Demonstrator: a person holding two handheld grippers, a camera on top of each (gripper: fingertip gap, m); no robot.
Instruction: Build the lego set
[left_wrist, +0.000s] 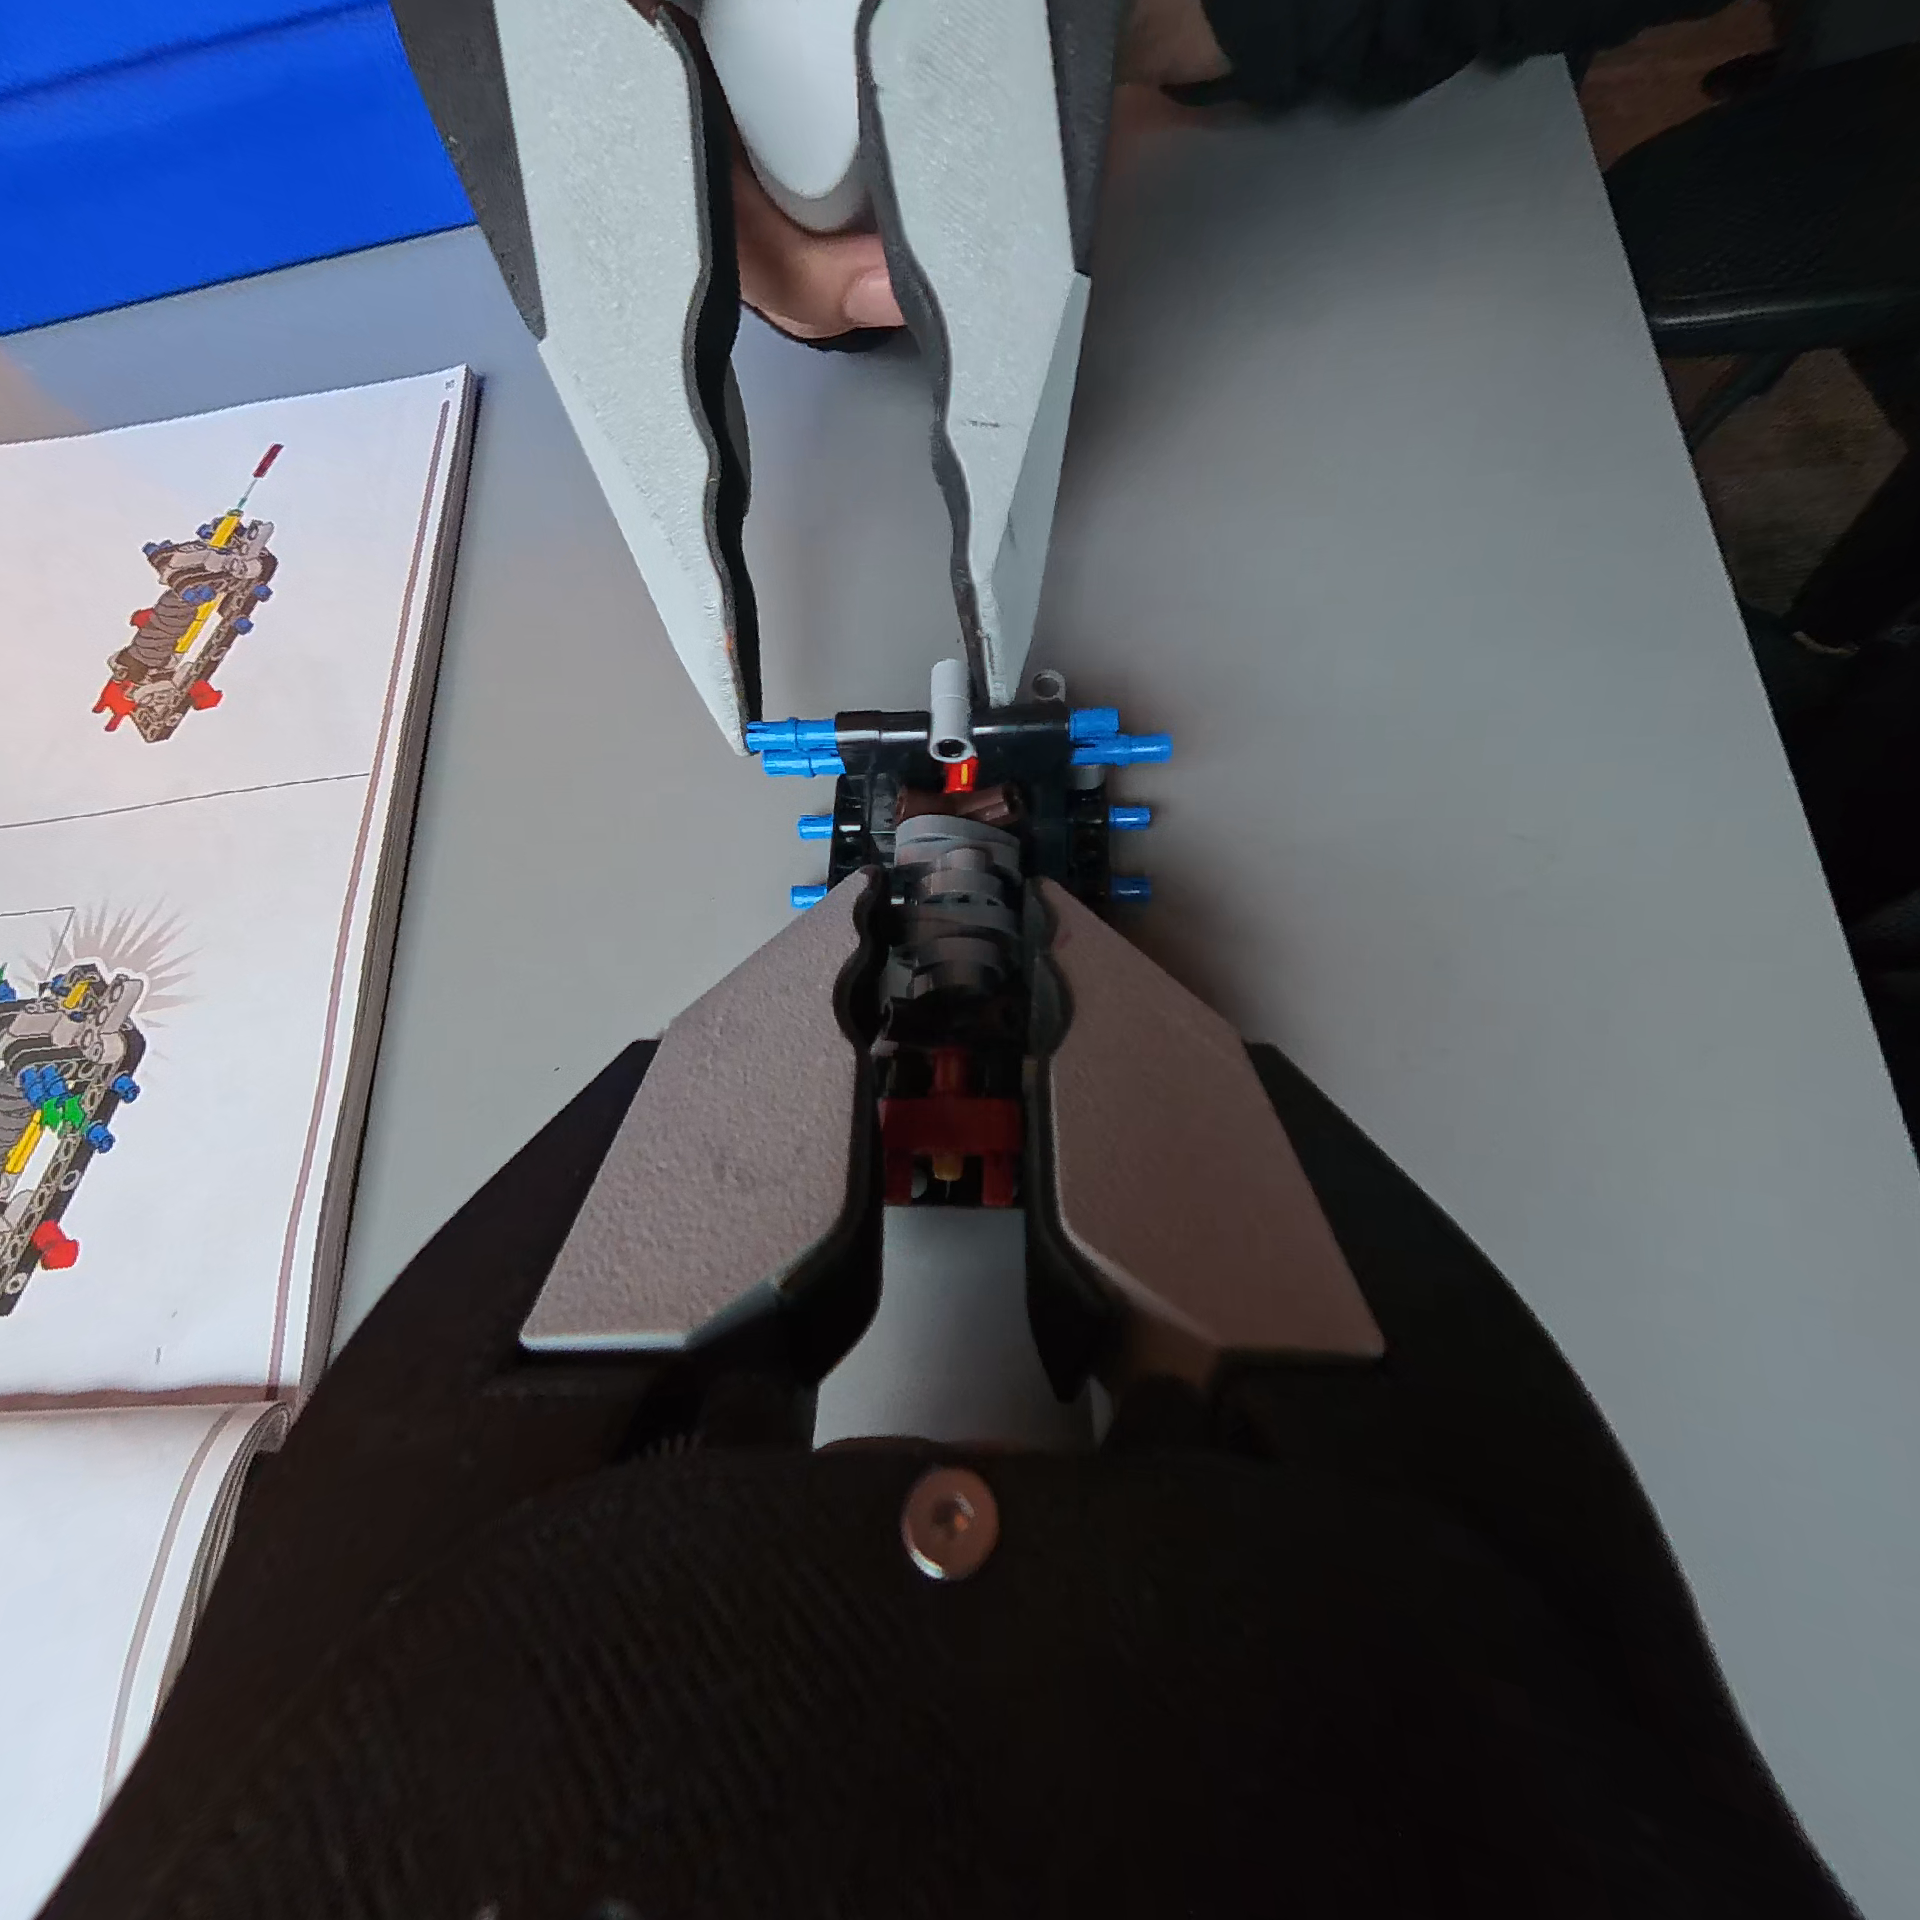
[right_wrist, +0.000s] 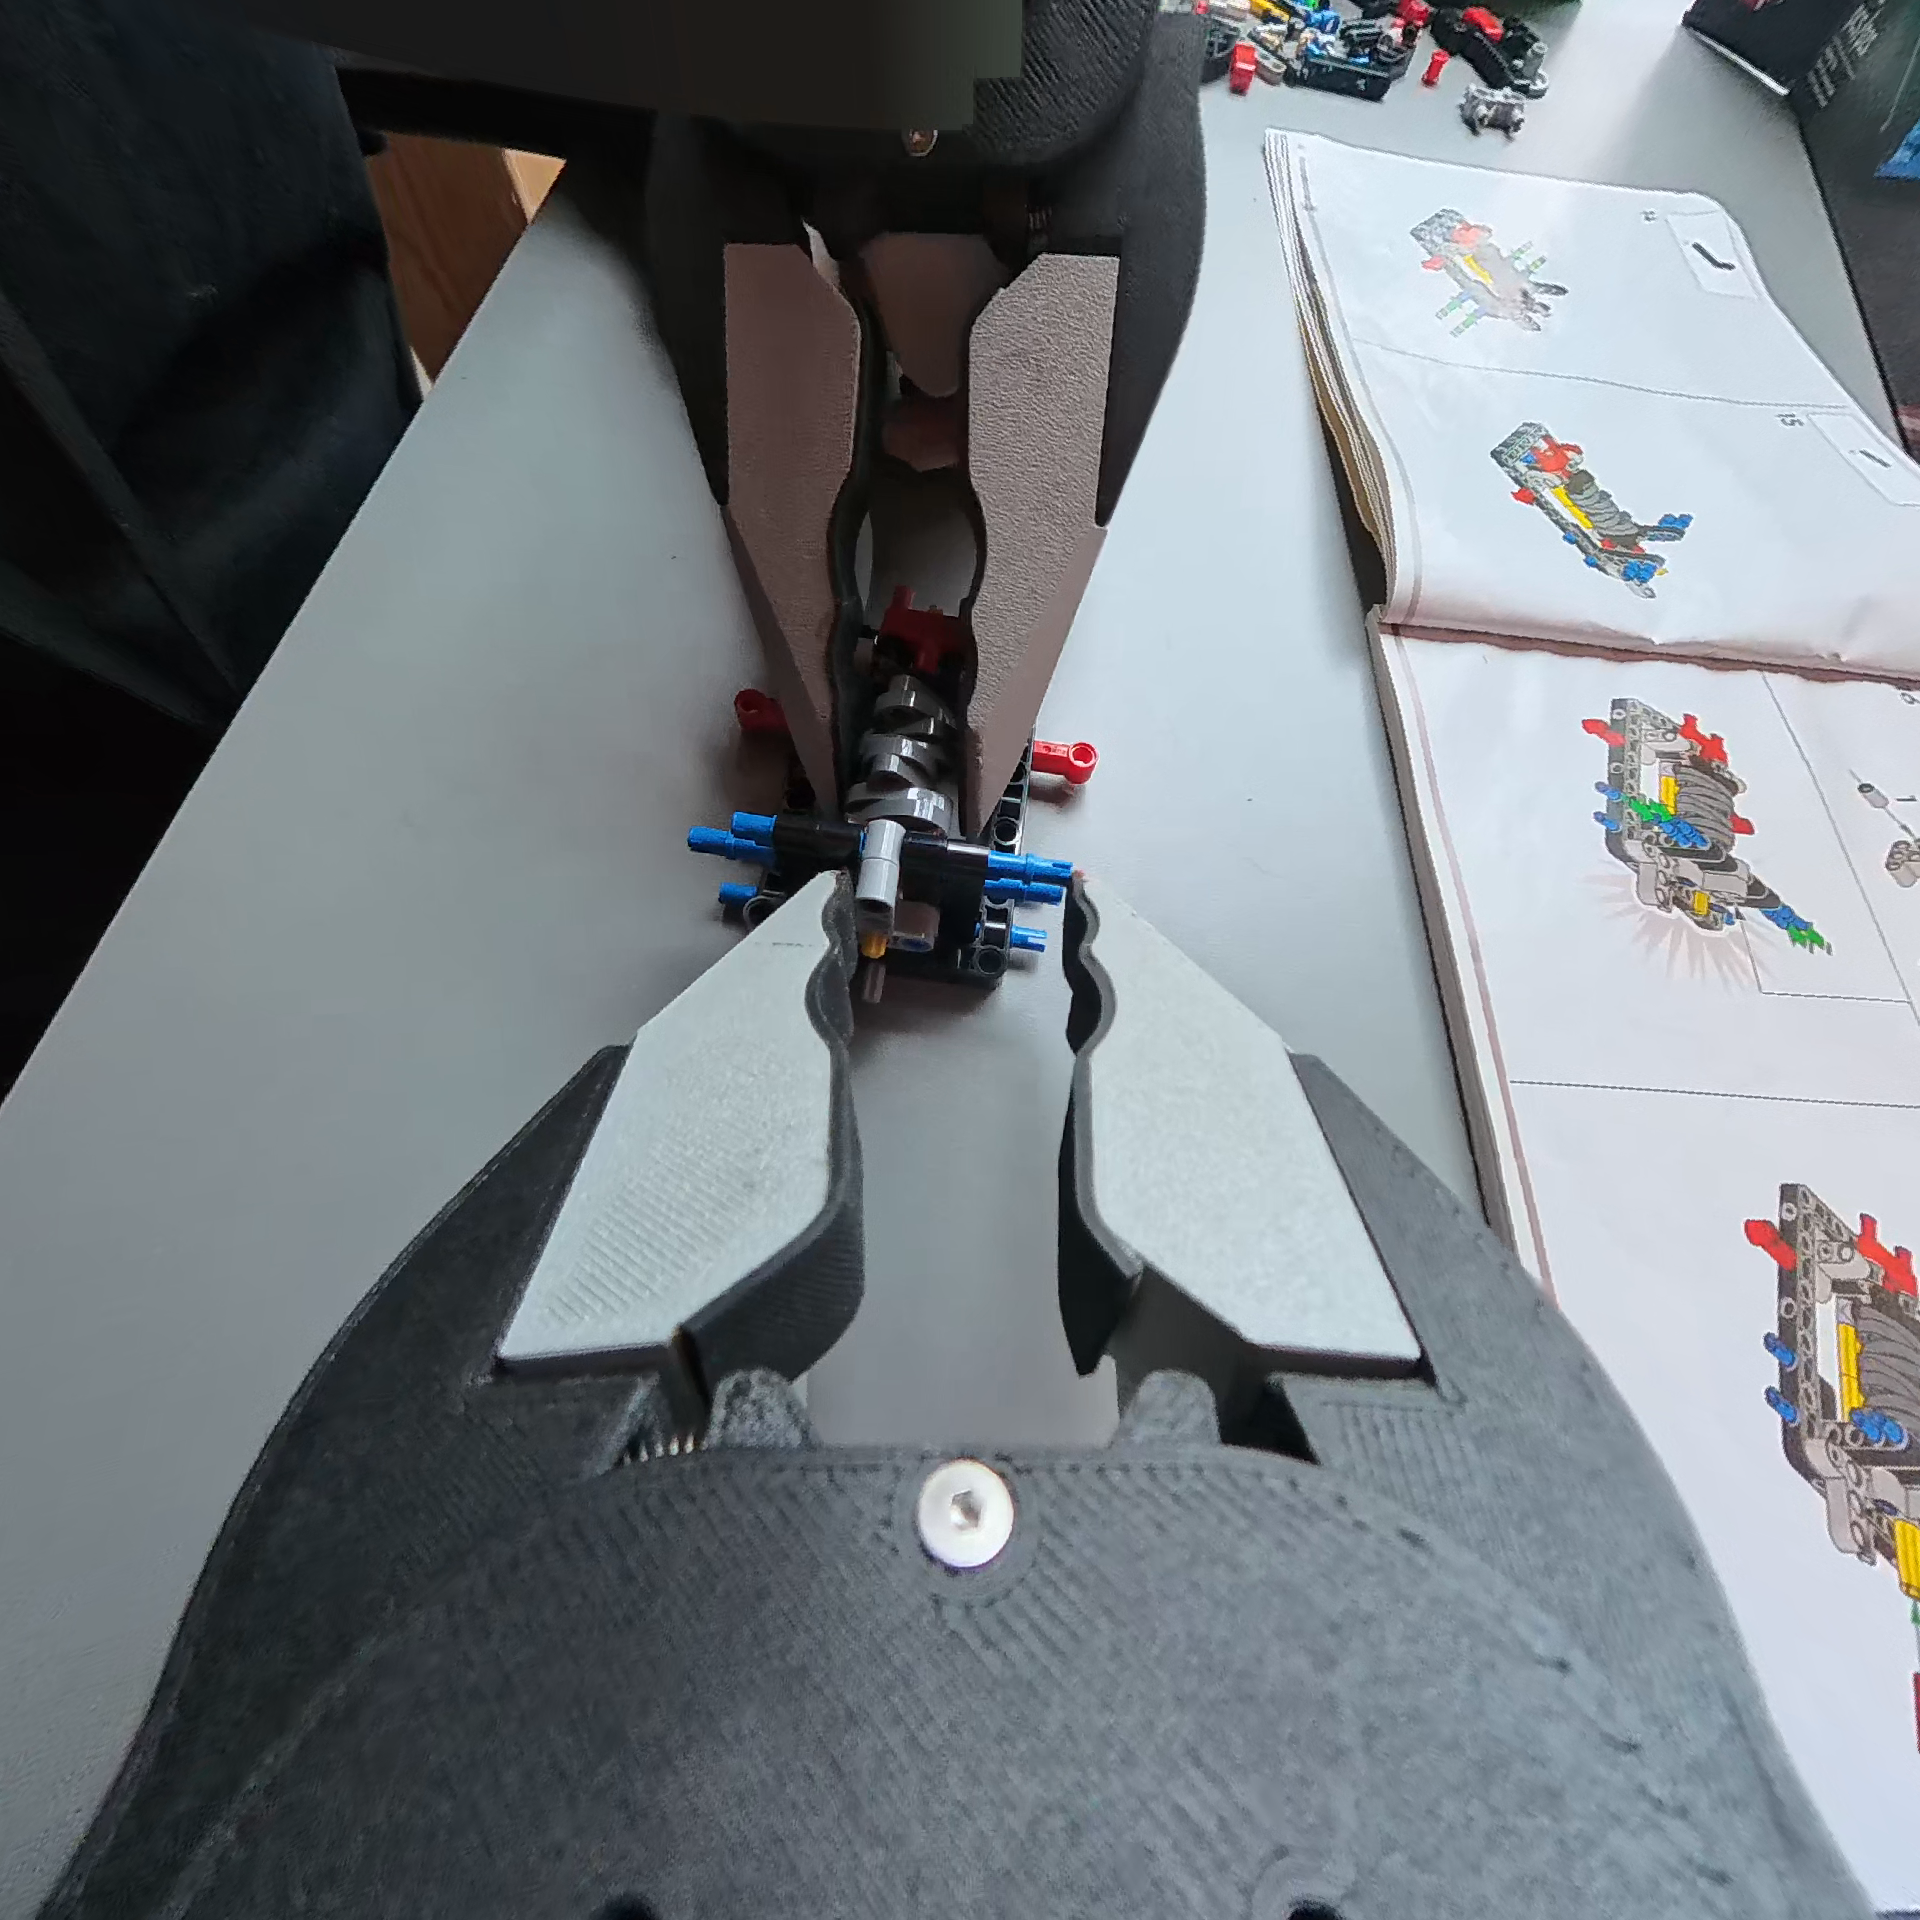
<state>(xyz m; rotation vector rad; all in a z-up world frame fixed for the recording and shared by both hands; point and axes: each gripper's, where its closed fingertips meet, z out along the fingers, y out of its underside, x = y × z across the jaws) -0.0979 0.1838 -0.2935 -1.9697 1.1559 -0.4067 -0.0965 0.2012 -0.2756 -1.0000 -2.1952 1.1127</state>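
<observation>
I see my left gripper (left_wrist: 951, 914) clamped on the lego assembly (left_wrist: 961, 831), which sits on the grey table (left_wrist: 1351, 623). Facing it, my right gripper (right_wrist: 956, 914) stands apart, fingertips beside the blue pins (right_wrist: 1023, 873). An instruction booklet (right_wrist: 1610, 935) lies nearby.

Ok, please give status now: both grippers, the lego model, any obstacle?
Left gripper shut on lego model. Right gripper open at its blue-pin end. Instruction booklet beside, not blocking.

The left gripper (left_wrist: 951, 914) has brownish-grey wedge fingers with wavy black pads on a ribbed black body with one silver screw. The right gripper (right_wrist: 961, 914) has light grey fingers.
</observation>
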